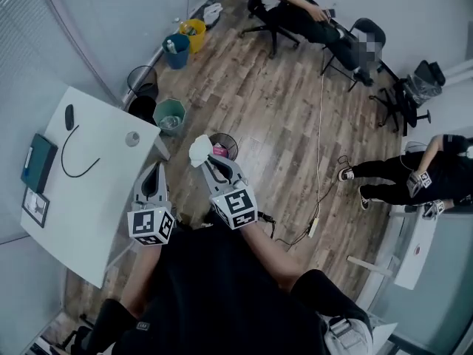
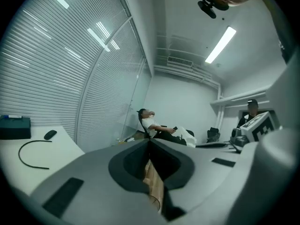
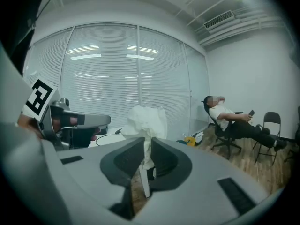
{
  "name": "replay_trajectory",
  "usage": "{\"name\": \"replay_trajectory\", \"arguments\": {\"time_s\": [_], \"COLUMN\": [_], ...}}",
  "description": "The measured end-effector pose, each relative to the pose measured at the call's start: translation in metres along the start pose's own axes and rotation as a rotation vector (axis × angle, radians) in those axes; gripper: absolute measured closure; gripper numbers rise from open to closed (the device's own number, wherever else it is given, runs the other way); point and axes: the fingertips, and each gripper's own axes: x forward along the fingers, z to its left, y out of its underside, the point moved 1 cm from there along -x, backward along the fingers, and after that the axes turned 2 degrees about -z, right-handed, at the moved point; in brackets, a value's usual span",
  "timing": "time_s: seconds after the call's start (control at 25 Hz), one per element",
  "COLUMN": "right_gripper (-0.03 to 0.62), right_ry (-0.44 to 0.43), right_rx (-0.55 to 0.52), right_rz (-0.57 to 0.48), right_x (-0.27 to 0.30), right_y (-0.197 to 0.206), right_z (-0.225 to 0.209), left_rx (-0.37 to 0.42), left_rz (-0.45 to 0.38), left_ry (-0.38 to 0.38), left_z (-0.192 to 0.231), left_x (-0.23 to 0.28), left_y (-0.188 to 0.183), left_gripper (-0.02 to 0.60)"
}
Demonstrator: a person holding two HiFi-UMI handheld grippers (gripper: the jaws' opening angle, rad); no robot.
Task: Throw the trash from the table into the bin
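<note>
My right gripper [image 1: 205, 161] is shut on a crumpled white tissue [image 1: 199, 150], which stands up above its tips [image 3: 146, 142] as a loose wad [image 3: 147, 121]. In the head view the tissue hangs over the wood floor, just left of a black mesh bin [image 1: 224, 146] with something pink inside. My left gripper [image 1: 155, 170] is beside the right one, near the white table's [image 1: 96, 198] corner. Its jaws meet at the tip [image 2: 149, 142] with nothing between them. The right gripper's marker cube [image 2: 255, 128] shows at the right of the left gripper view.
On the table lie a black mouse [image 1: 69, 116], a black cable [image 1: 74, 161], a small grey disc [image 1: 132, 139] and a teal notebook [image 1: 38, 163]. Green [image 1: 170, 115], black [image 1: 142, 86], blue [image 1: 176, 51] and yellow [image 1: 194, 34] bins stand along the glass wall. People sit farther off.
</note>
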Motion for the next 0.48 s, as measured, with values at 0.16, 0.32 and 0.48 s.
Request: {"name": "replay_trajectory", "arguments": {"time_s": [0.16, 0.32, 0.48], "right_gripper": [0.543, 0.543, 0.543], "right_ry": [0.071, 0.112, 0.146], "right_rx": [0.055, 0.087, 0.117], "right_rz": [-0.011, -0.008, 0.02], "right_x": [-0.027, -0.044, -0.045], "right_y": [0.011, 0.028, 0.049], "right_z": [-0.065, -0.11, -0.14], "left_rx": [0.056, 0.055, 0.077], "left_rz": [0.008, 0.042, 0.062], "left_ry": [0.008, 0.021, 0.063], "left_z": [-0.046, -0.078, -0.101], "left_x": [0.035, 0.062, 0.089], "left_y": [0.006, 0.016, 0.02], "left_gripper": [0.575, 0.575, 0.575]}}
